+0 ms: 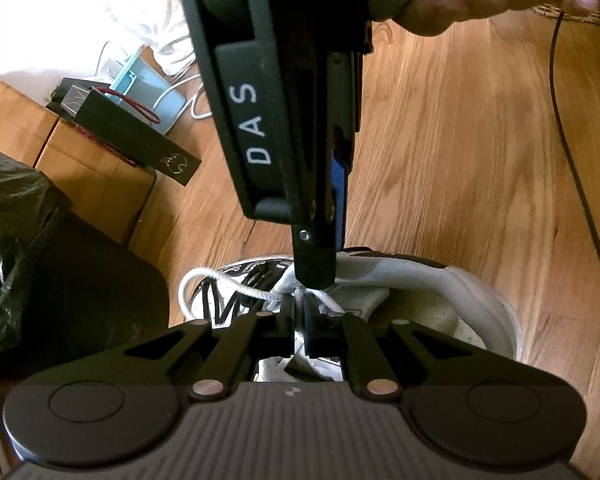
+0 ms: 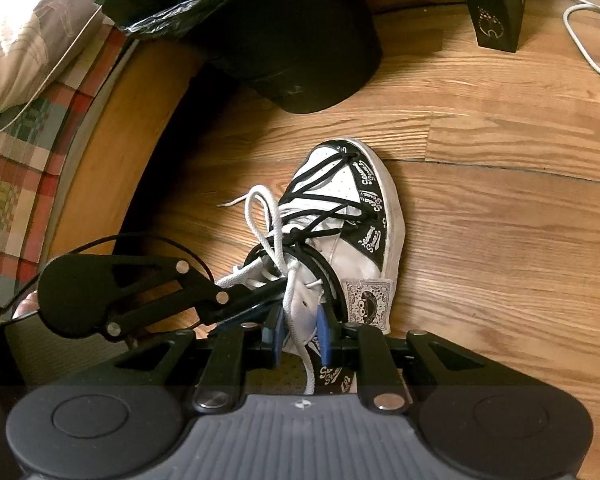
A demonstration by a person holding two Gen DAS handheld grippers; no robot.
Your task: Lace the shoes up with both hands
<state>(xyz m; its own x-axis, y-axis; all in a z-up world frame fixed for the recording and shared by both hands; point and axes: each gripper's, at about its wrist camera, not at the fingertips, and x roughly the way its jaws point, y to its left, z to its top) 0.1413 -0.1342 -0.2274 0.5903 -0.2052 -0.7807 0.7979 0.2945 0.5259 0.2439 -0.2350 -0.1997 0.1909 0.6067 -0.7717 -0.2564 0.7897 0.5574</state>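
A white and black sneaker [image 2: 356, 216] lies on the wood floor, laced with black and white laces. It also shows in the left wrist view [image 1: 440, 300]. My left gripper [image 1: 300, 312] is shut on the white lace [image 1: 220, 280] at the tongue; in the right wrist view it comes in from the left [image 2: 256, 300]. My right gripper [image 2: 298, 332] has its blue pads [image 2: 323, 336] a little apart around the tongue and white lace [image 2: 260, 216]. In the left wrist view it reaches down from above [image 1: 314, 268].
A black bin with a black bag [image 2: 292, 40] stands beyond the shoe. A bed with a plaid blanket [image 2: 28, 152] is at the left. A black box [image 1: 132, 128], cardboard boxes [image 1: 60, 148], white cables [image 2: 580, 40] and a black cable [image 1: 572, 140] lie around.
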